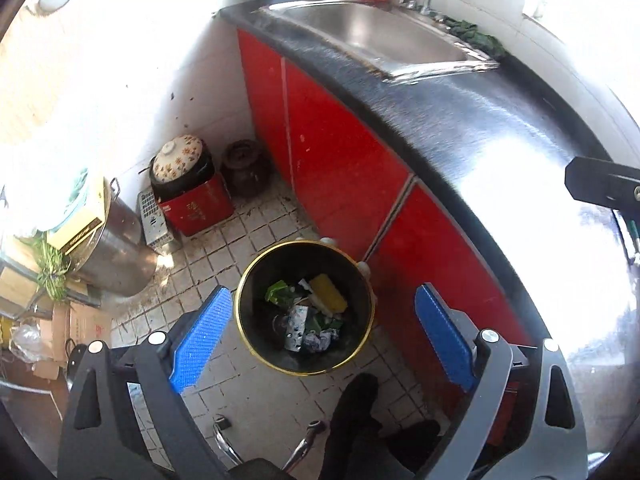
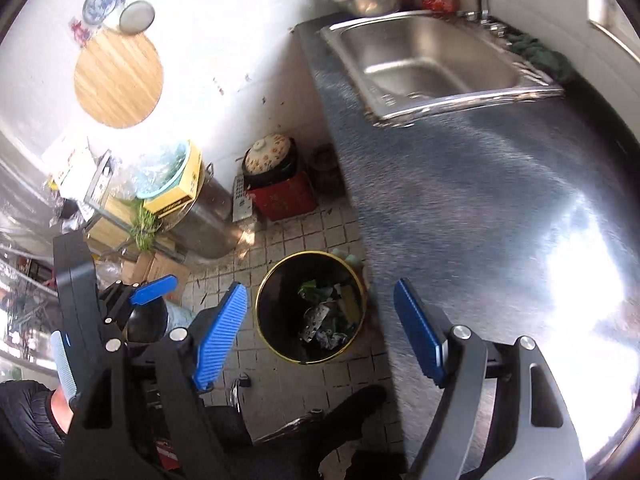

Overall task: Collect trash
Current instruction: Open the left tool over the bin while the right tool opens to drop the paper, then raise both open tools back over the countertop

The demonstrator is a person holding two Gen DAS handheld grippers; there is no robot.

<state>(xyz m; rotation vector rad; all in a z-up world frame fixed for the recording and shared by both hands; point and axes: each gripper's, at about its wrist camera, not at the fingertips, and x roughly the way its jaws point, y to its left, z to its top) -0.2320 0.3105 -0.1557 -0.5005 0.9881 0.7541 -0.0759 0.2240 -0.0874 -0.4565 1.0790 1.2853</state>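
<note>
A black trash bin with a gold rim [image 1: 306, 307] stands on the tiled floor beside the red cabinets. It holds trash: a yellow sponge [image 1: 329, 293], green leaf scraps and crumpled wrappers. The bin also shows in the right wrist view [image 2: 310, 306]. My left gripper [image 1: 322, 336] is open and empty, held high above the bin. My right gripper [image 2: 320, 334] is open and empty, above the bin and the counter edge. The left gripper's body [image 2: 92, 312] shows at the left of the right wrist view.
A dark steel counter [image 1: 500, 128] with a sink [image 1: 380, 32] runs along the right. On the floor by the wall stand a red box with a flowered pot lid [image 1: 188, 184], a dark jar [image 1: 244, 166], a steel pot [image 1: 116, 252] and cardboard boxes. A person's dark shoe [image 1: 356, 412] is below the bin.
</note>
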